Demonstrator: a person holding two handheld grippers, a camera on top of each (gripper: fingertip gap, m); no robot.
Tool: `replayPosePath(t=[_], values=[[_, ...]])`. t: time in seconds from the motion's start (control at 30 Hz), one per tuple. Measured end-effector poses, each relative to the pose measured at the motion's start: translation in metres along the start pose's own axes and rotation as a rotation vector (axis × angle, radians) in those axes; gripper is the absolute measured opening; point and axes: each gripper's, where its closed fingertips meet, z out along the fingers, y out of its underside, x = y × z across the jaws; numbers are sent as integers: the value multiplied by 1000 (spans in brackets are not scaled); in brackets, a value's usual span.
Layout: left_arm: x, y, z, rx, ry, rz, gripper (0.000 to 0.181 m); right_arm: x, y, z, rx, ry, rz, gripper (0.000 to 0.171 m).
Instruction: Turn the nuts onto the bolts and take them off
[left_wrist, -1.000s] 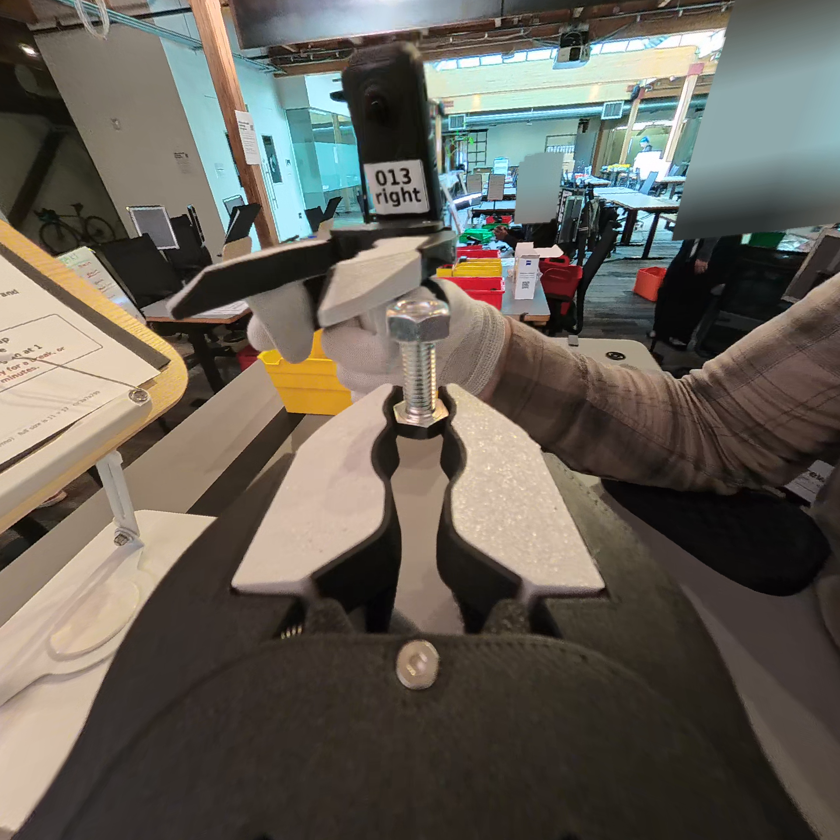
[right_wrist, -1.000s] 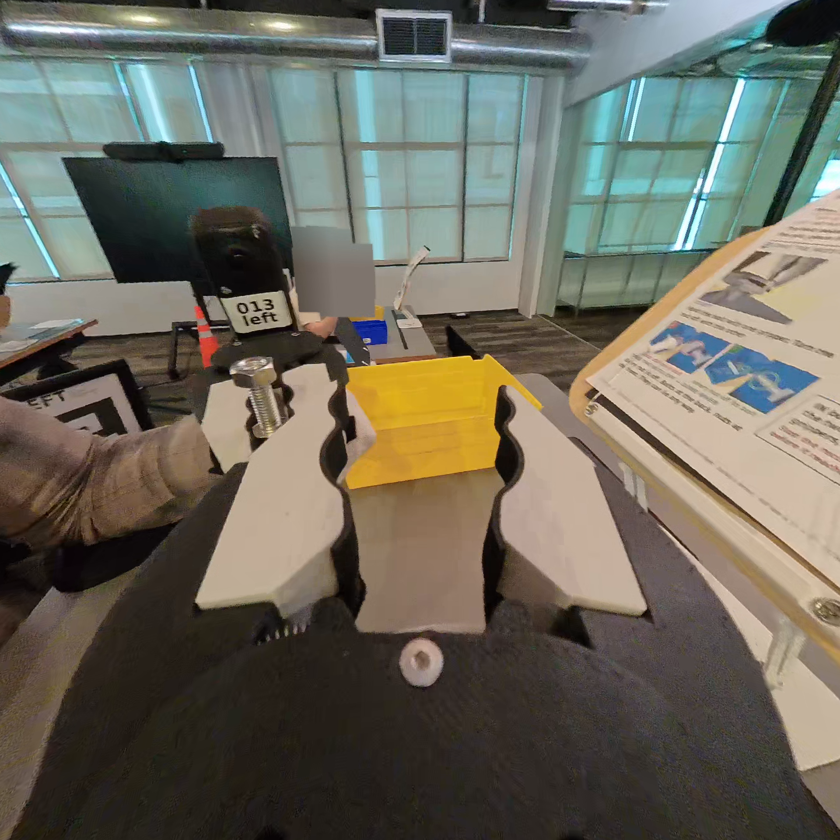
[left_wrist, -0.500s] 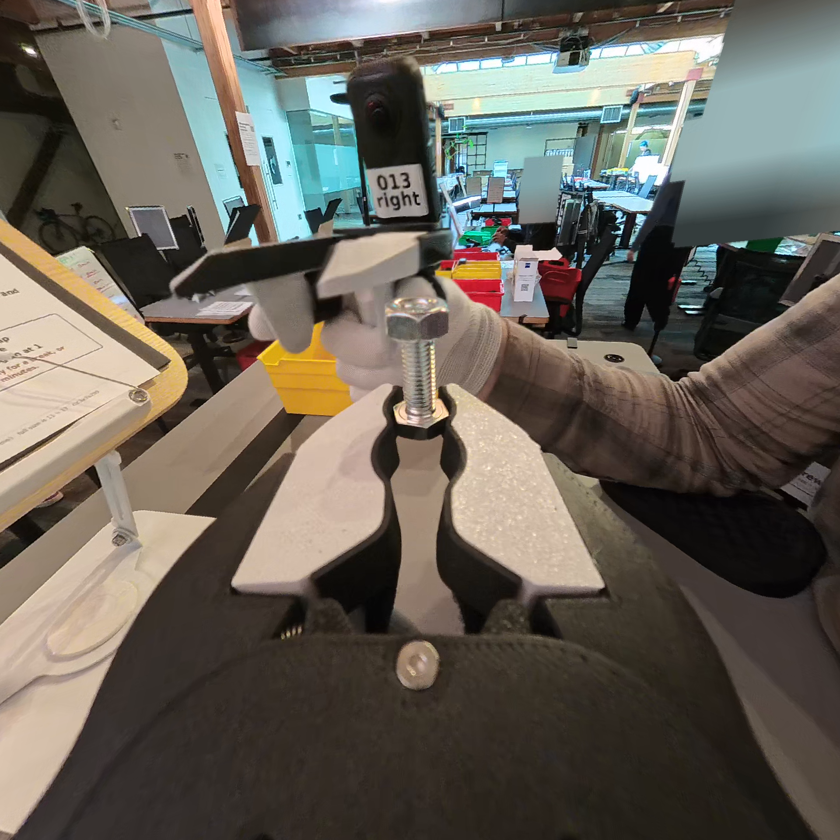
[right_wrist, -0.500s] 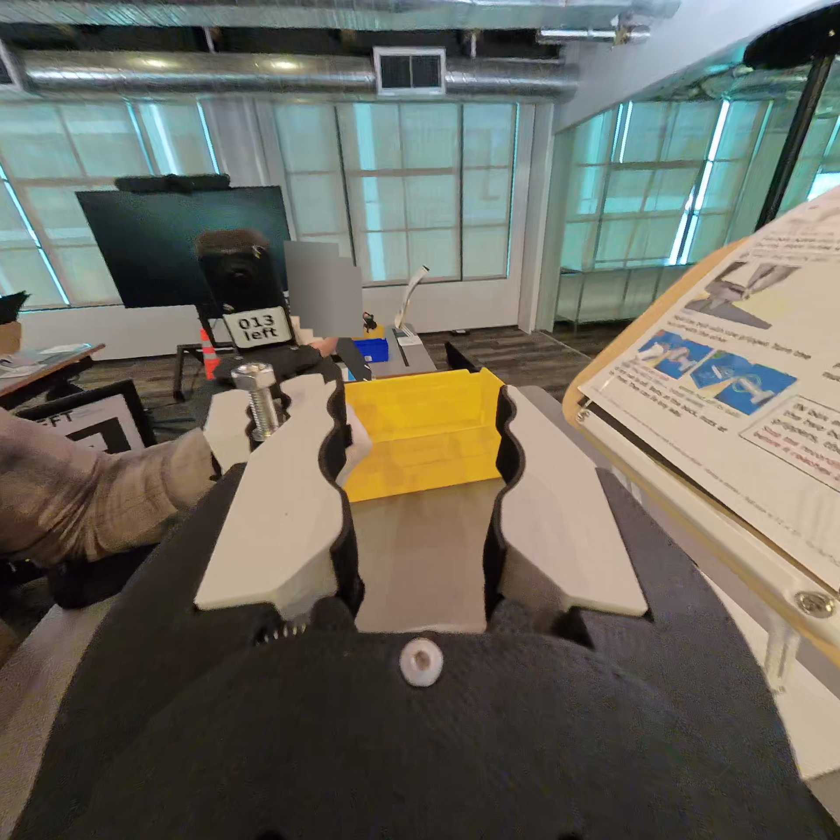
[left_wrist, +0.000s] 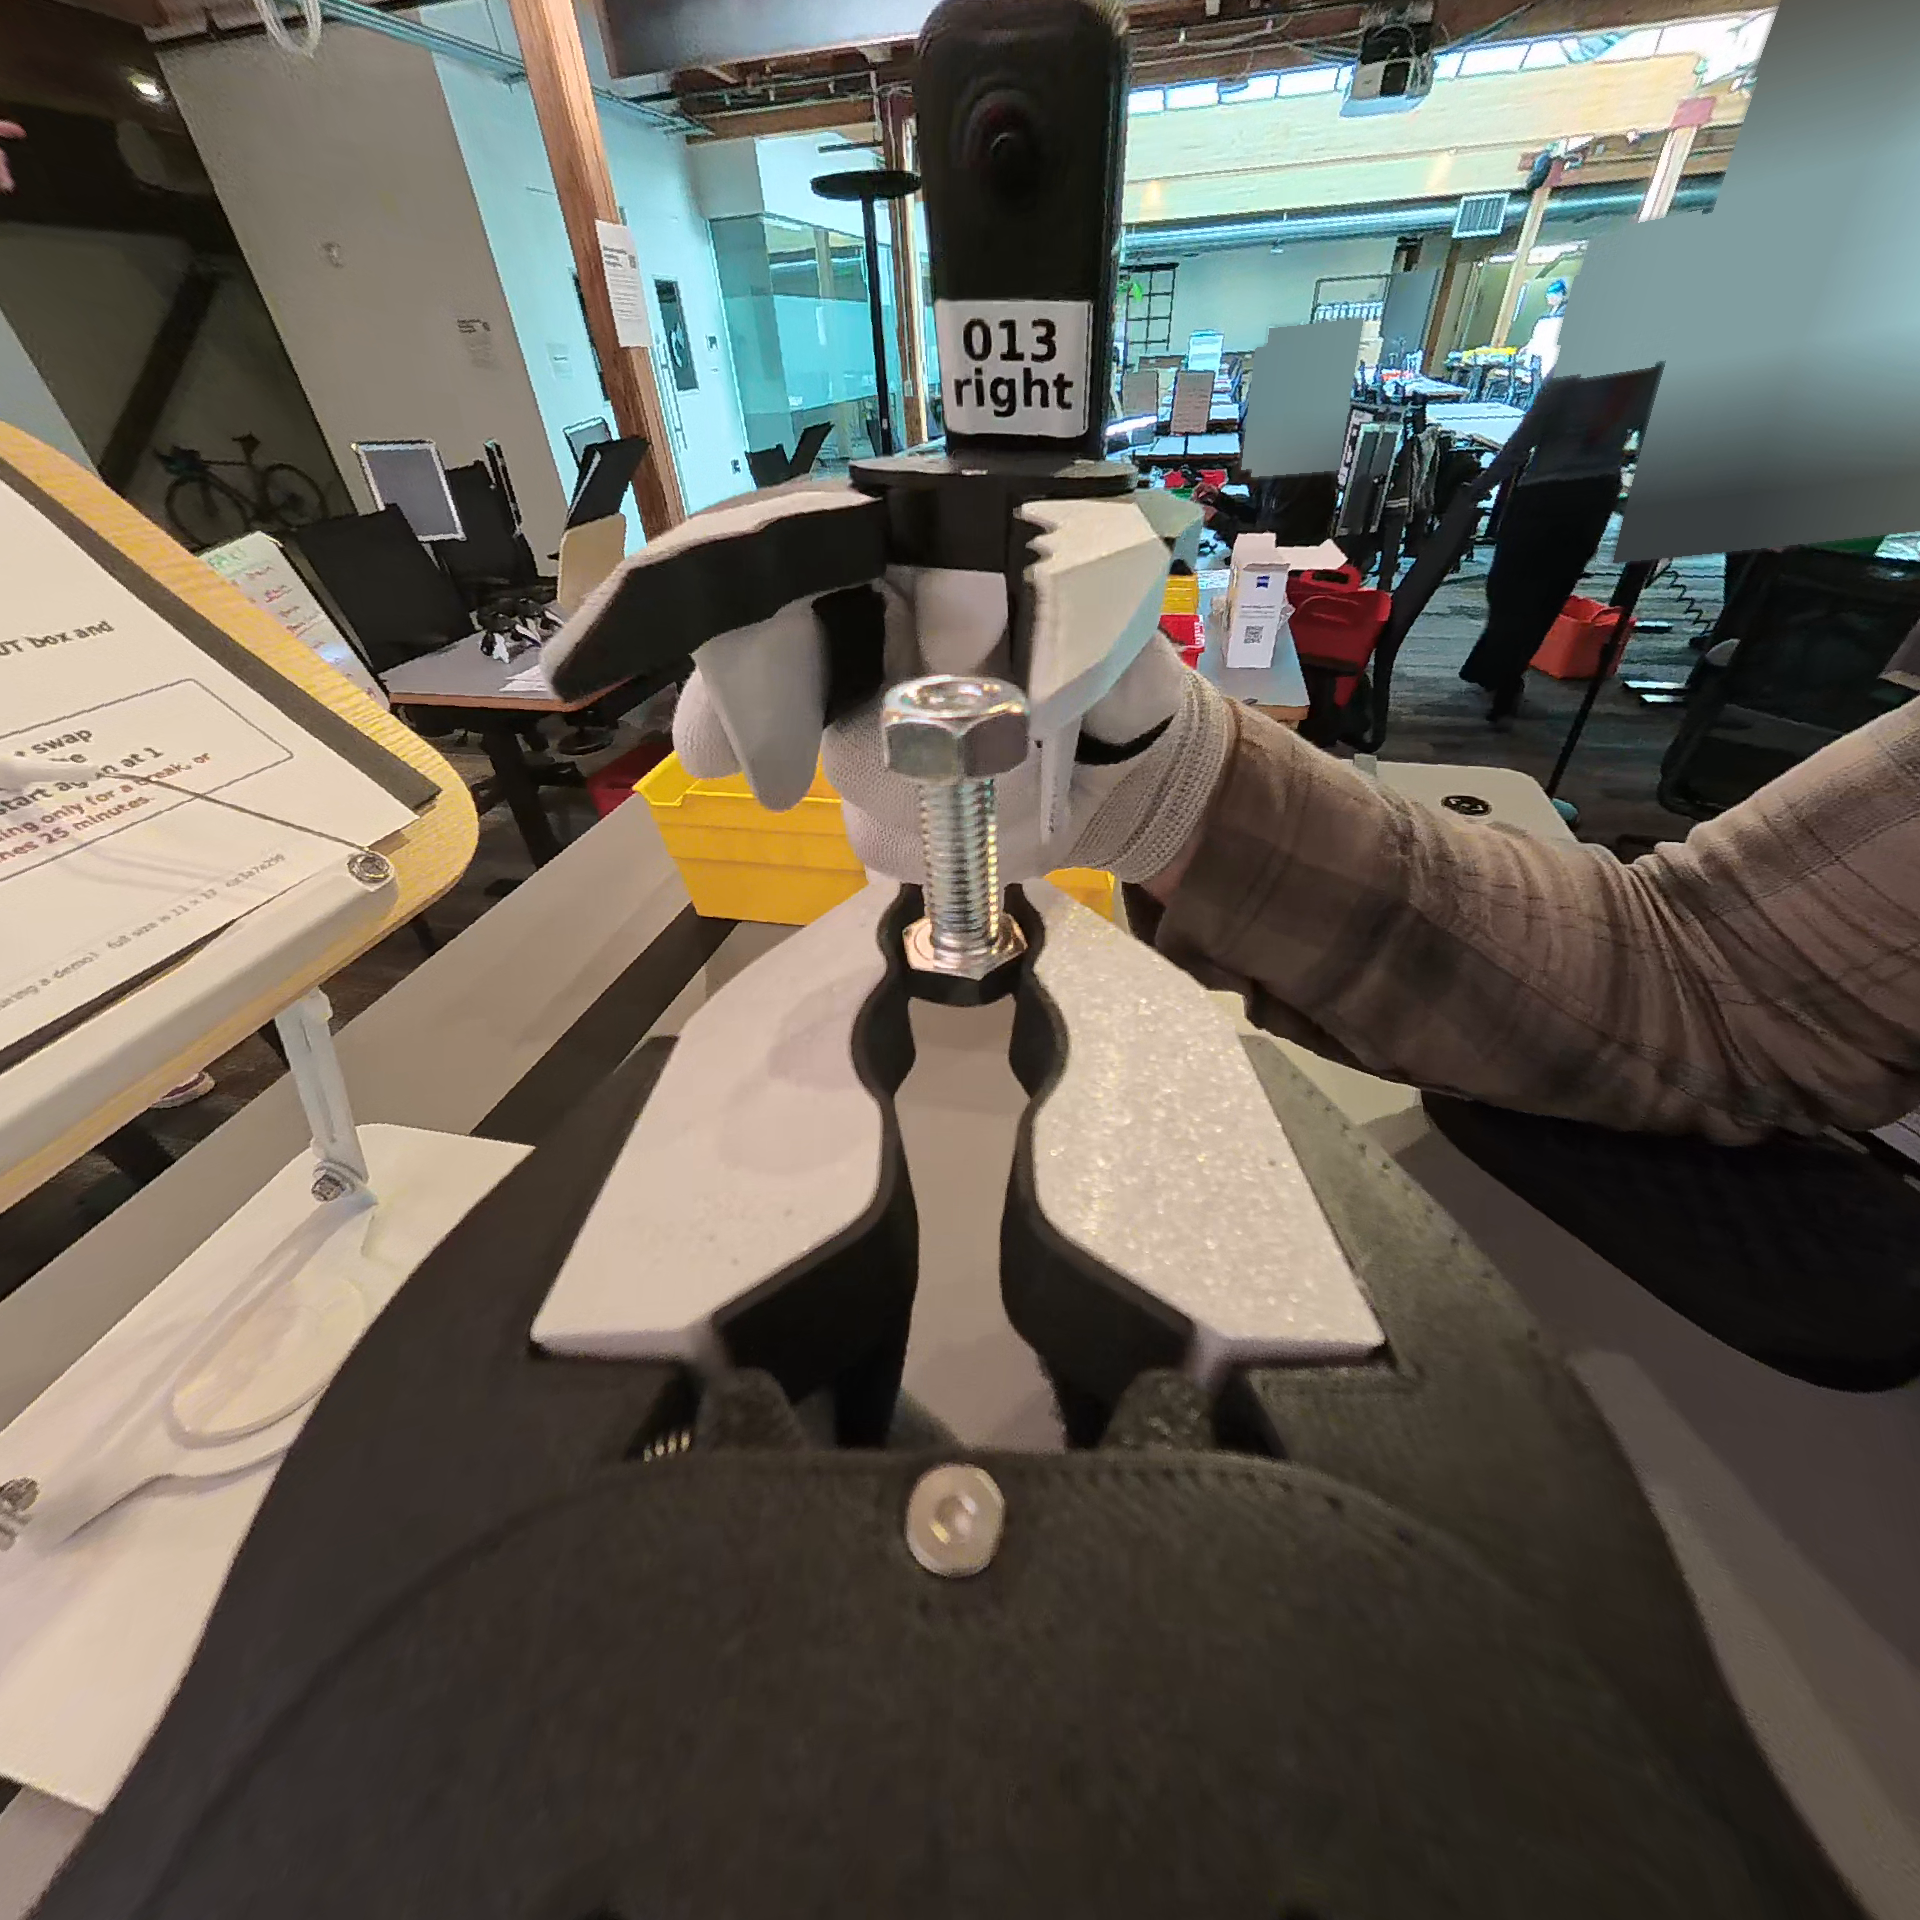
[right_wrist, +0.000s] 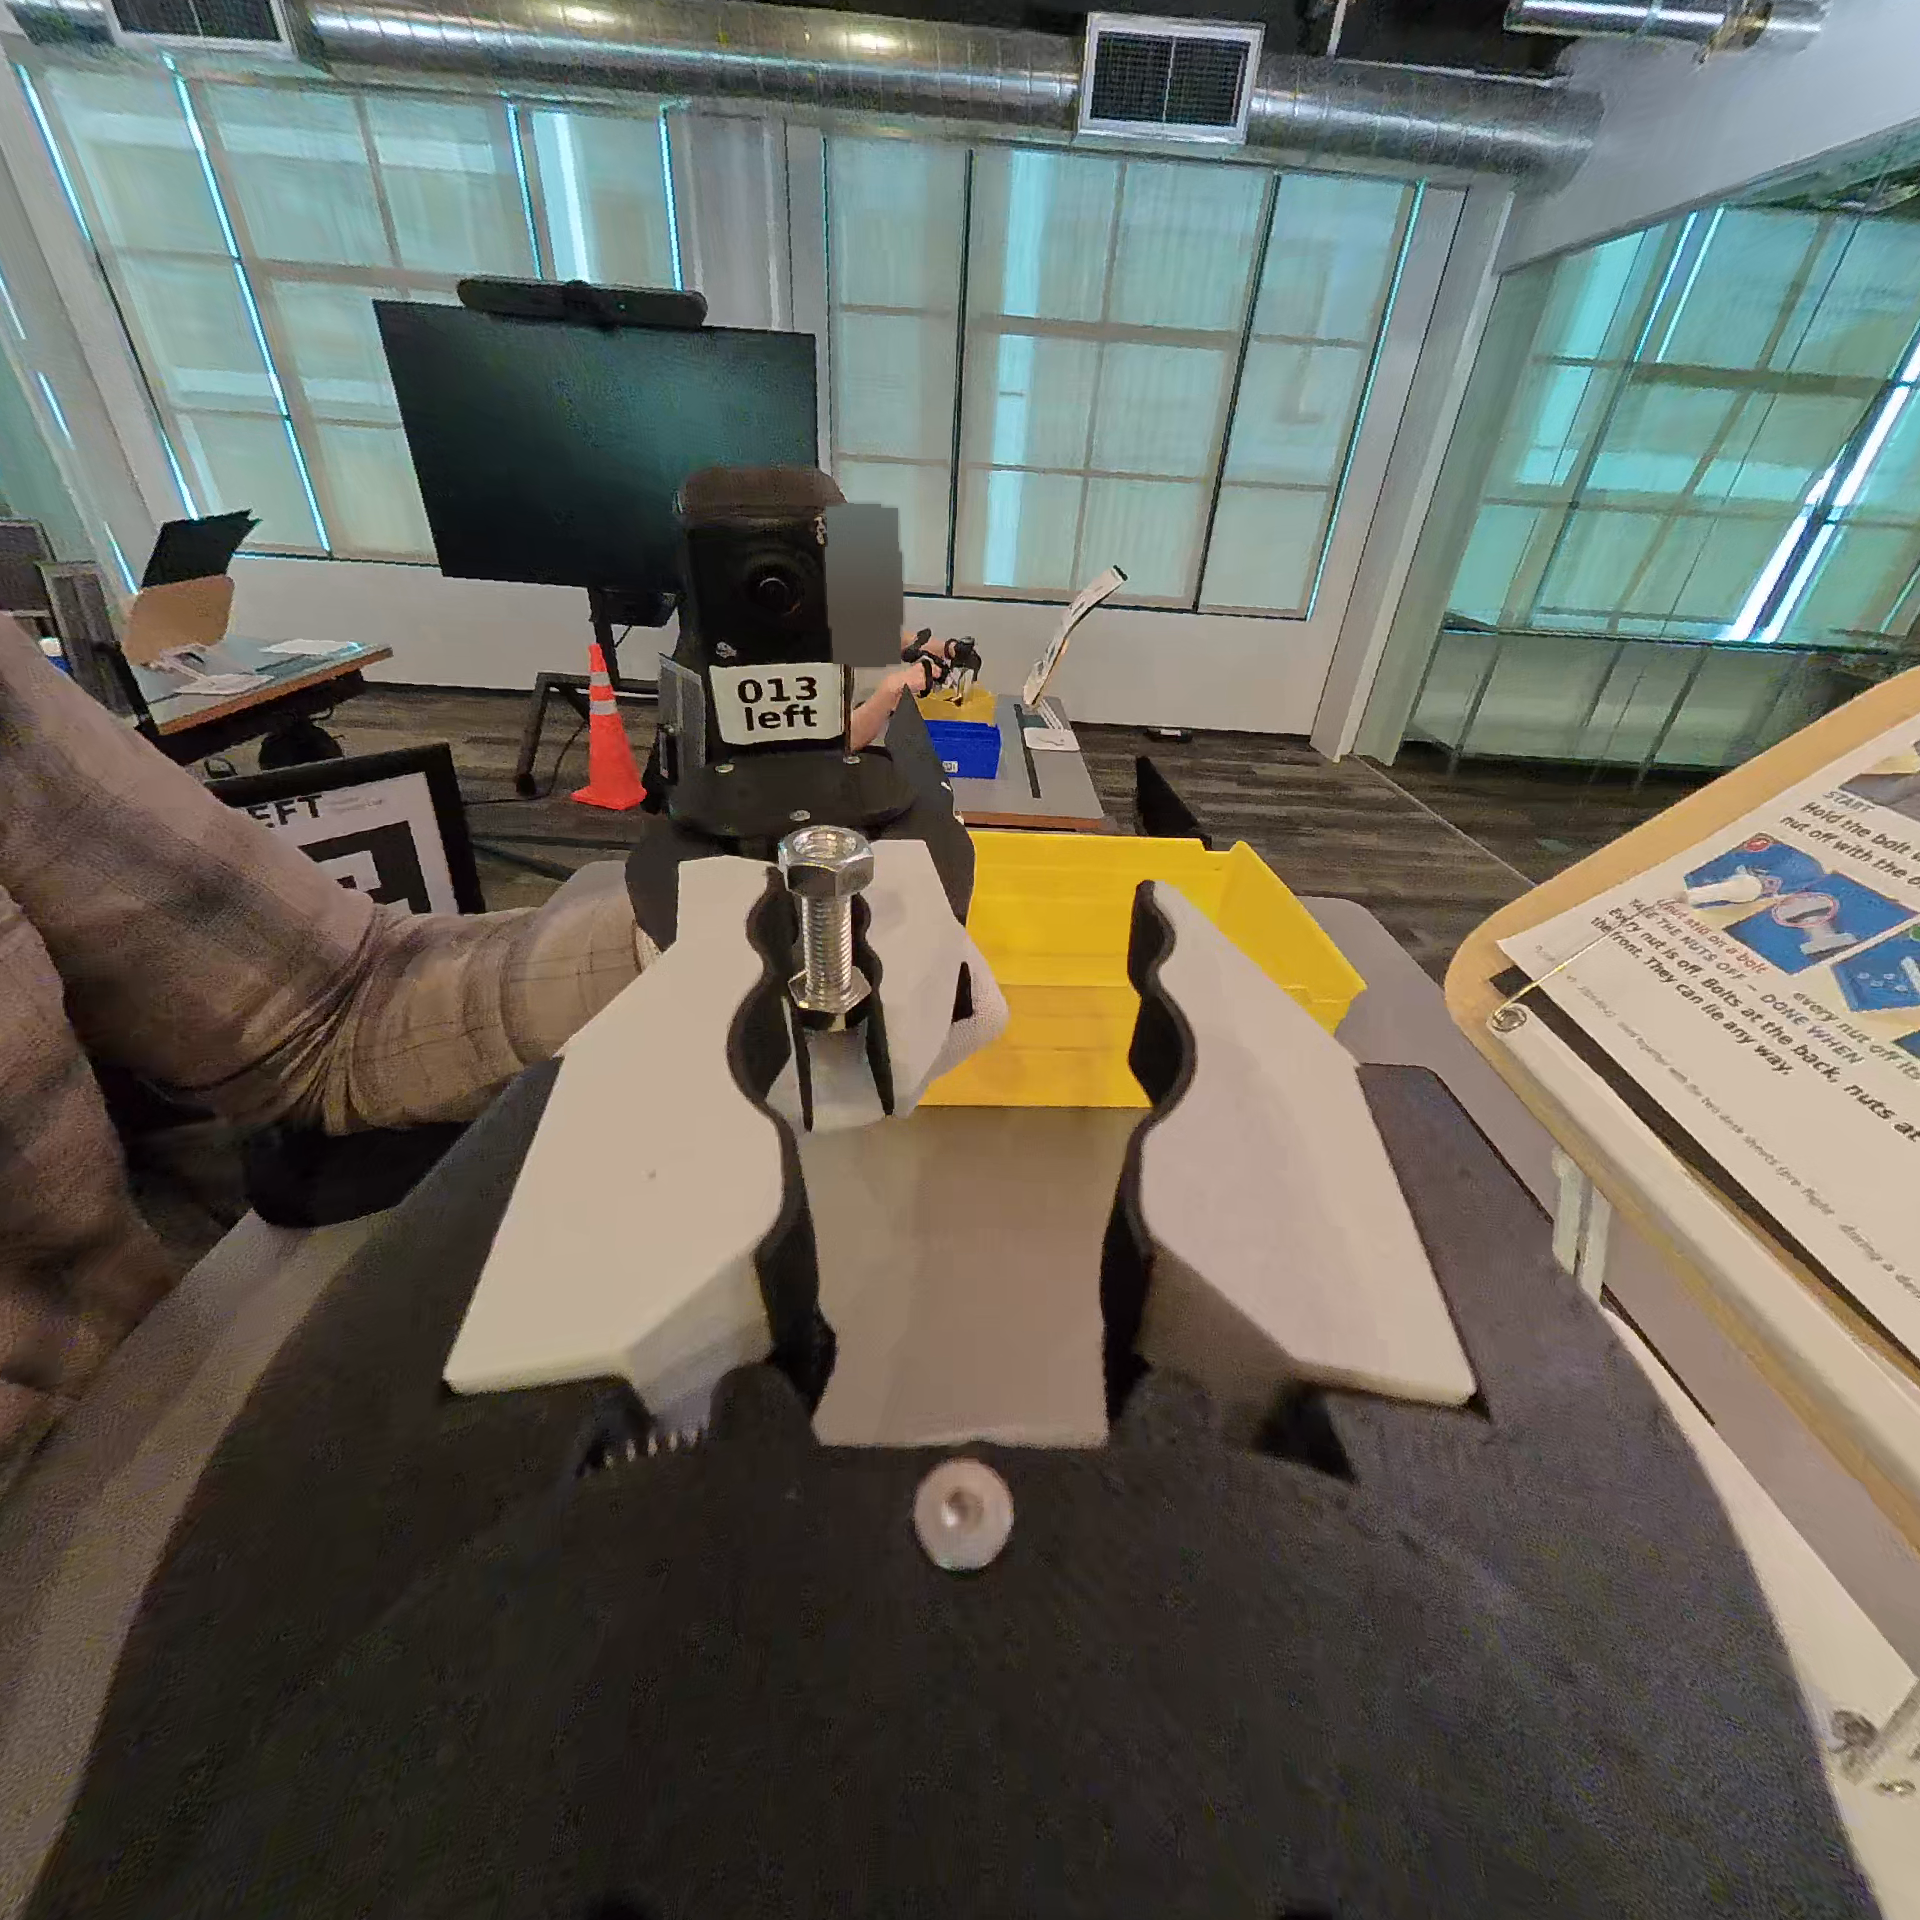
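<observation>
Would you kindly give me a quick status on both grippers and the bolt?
Left gripper shut on nut, bolt upright, head up. Right gripper open, empty, beside bolt head. Nothing between them.

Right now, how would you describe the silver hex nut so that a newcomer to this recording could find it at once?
Start at the left gripper, whose two white fingers are shut near their tips. Pinched there is the silver hex nut, with the zinc-plated steel bolt standing upright through it. The nut is the flat hexagon at the bottom of the thread; the taller hexagon on top is the bolt's own head.
</observation>
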Motion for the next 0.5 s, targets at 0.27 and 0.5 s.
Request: replayPosePath(t=[0.27,0.5], values=[[-3,2,1,-11,-21,10,15,7,-6,-11,3,56,1,61],[-62,24,-6,-193,-449,189,15,13,8,-11,-232,201,13,41]])
